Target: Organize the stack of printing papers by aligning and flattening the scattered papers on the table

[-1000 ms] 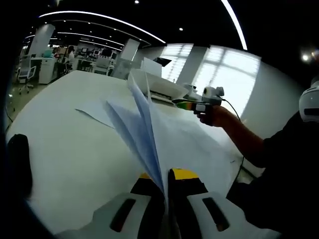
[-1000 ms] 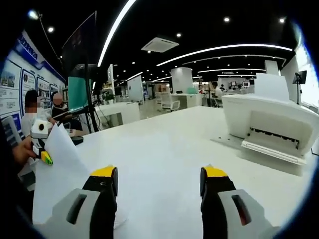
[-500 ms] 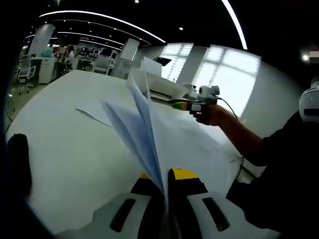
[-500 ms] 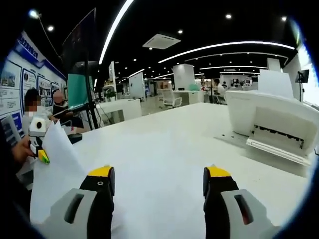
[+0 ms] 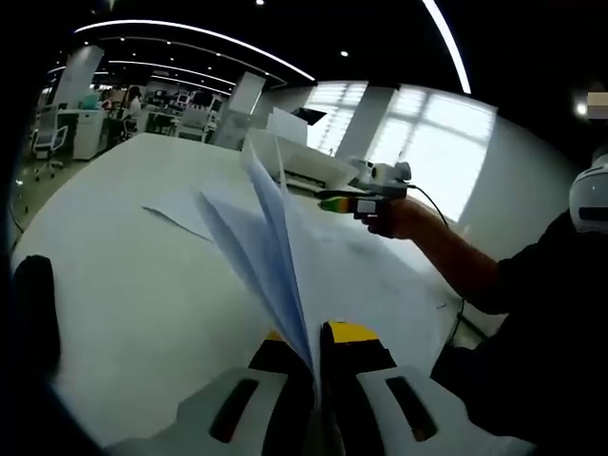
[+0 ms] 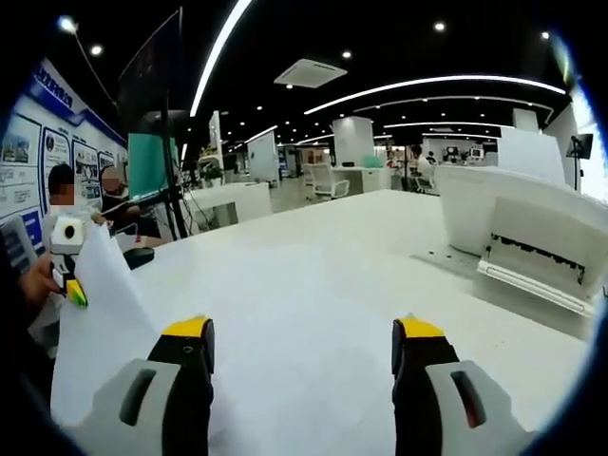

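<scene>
Papers (image 5: 275, 256) fan upward, clenched in left claw (image 5: 316, 347), likely lifted for squaring on bench (image 5: 123, 247). Right claw (image 6: 302, 347) hovers released, apparently ready to tap edges.

Left tool (image 5: 318, 344) at lower centre, jaws pinched nearly together; right tool (image 6: 302, 344) with jaws spread wide, held by a hand (image 5: 397, 218) at right of centre.

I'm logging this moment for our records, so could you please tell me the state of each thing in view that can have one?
Left gripper: shut on the sheets.
White printing paper sheets: held upright, fanned apart, not aligned.
Right gripper: open, holding nothing, above the table.
White table: more loose sheets lying flat on it.
White printer: standing on the table, front tray open.
</scene>
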A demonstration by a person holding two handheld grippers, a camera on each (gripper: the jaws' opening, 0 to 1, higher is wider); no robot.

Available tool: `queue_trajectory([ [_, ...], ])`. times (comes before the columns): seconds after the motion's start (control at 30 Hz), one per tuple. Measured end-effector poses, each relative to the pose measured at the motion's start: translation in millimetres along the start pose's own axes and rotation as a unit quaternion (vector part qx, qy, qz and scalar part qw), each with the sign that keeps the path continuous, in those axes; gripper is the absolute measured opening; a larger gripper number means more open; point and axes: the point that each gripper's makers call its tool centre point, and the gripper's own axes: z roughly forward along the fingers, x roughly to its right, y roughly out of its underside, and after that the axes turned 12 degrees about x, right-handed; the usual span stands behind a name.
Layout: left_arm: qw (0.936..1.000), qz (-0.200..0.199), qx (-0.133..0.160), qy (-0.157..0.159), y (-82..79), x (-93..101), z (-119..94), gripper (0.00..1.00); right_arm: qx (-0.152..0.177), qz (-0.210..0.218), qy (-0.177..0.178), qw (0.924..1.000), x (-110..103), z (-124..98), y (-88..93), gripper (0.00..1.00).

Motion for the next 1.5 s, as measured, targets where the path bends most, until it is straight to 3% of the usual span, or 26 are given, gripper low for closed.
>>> queue_trajectory([
  [0.43, 1.0, 0.001, -0.003, 0.0, 1.6, 4.4, 2.2, 0.08, -0.019, -0.01, -0.007, 0.9997, 2.6, 12.1, 10.4, 0.75],
  [0.83, 1.0, -0.002, -0.003, 0.002, 3.6, 7.2, 1.8, 0.08, -0.035, -0.012, 0.0, 0.9993, 21.7, 31.0, 24.6, 0.76],
  [1.5, 1.0, -0.004, -0.003, 0.003, 5.9, 8.8, -1.7, 0.08, -0.052, -0.018, 0.03, 0.998, 43.5, 29.0, 35.6, 0.78],
])
